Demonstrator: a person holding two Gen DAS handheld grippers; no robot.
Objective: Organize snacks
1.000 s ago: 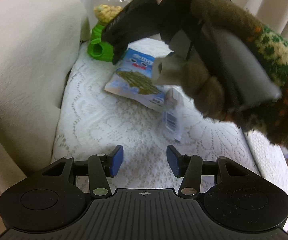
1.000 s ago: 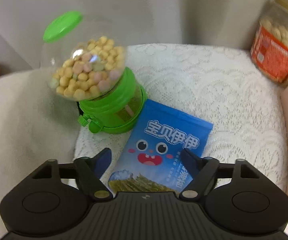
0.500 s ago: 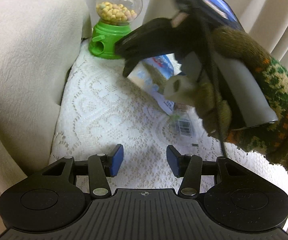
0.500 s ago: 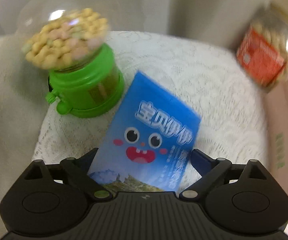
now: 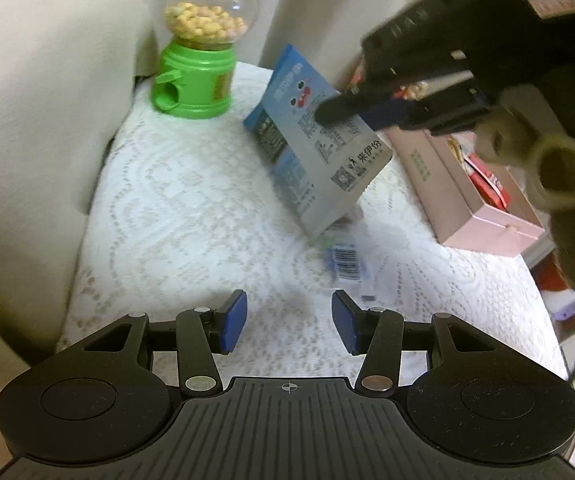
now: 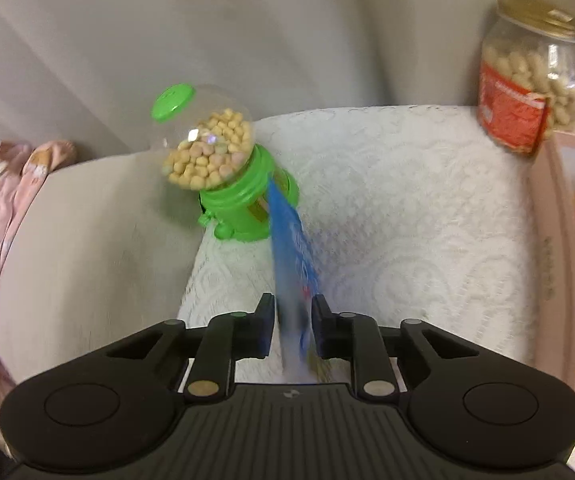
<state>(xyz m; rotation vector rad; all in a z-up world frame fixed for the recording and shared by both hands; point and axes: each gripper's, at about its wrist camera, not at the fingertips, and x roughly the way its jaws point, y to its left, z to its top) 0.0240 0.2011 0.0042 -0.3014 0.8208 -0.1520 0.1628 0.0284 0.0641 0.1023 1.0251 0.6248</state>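
Over on the left the green candy dispenser (image 5: 197, 60) stands at the back of the lace cloth (image 5: 175, 208), and the left gripper (image 5: 289, 322) hangs above the cloth with its jaws apart, nothing between them. Now the right gripper (image 6: 292, 330) has just closed its jaws on the blue snack packet (image 5: 311, 136), holding it edge-up clear of the cloth, a small barcoded wrapper (image 5: 345, 256) below it, with the pink box (image 5: 475, 196) and peanut jar (image 6: 531, 76) off to the right.

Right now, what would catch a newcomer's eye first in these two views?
The flat blue snack packet, clamped edge-on in the right gripper and lifted tilted above the white lace cloth. Behind it, at the cloth's far left corner, stands the green candy dispenser with a clear globe.
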